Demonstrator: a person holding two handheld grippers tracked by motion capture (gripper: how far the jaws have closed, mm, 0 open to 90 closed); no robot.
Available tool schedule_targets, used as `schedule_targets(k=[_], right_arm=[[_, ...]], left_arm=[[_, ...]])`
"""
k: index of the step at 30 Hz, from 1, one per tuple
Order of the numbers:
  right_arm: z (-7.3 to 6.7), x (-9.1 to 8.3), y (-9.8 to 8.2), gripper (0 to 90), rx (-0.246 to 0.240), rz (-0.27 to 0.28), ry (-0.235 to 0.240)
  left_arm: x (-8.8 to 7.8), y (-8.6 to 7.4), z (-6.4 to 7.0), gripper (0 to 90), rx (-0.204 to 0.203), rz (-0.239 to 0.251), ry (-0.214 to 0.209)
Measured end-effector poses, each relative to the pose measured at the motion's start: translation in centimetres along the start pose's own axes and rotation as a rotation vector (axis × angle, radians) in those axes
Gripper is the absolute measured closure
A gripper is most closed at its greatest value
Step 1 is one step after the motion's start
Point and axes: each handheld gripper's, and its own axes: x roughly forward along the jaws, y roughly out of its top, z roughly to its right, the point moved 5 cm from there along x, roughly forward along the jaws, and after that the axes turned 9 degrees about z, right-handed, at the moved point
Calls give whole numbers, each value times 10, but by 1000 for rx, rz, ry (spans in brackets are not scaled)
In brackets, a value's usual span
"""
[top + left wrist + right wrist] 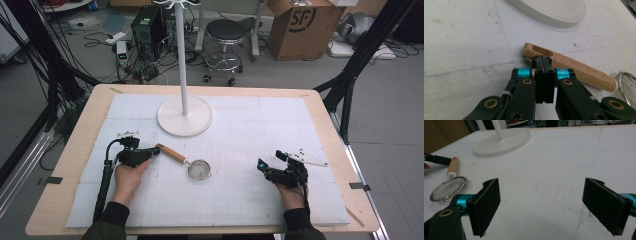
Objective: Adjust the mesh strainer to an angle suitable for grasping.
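L tongs [543,60] closed, tips seemingly touching strainer handle [574,68]; R tongs [541,207] open, room around.

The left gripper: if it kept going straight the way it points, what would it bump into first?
Most likely the strainer's wooden handle. The left gripper has its jaws shut, tips at the handle's slotted end, seemingly already touching it.

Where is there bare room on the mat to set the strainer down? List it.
Bare mat lies between the strainer and the right tool, and along the near edge between the two forearms. More lies right of the stand base. It is crowded between the left tool, the strainer's wooden handle and that base.
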Motion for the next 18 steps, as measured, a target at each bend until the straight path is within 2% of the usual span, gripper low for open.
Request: schedule_targets(k=[8, 11, 15, 18], right_arm=[[0, 0, 0, 143, -2, 1, 1], [0, 0, 0, 143, 2, 0, 1], [1, 1, 0, 143, 4, 2, -2], [0, 0, 1, 142, 5, 5, -4]], left_arm=[[1, 1, -1, 900, -3, -2, -8], [2, 2, -2, 900, -19, -2, -16], [6, 5, -2, 900, 2, -9, -19], [7, 5, -2, 900, -1, -7, -20]])
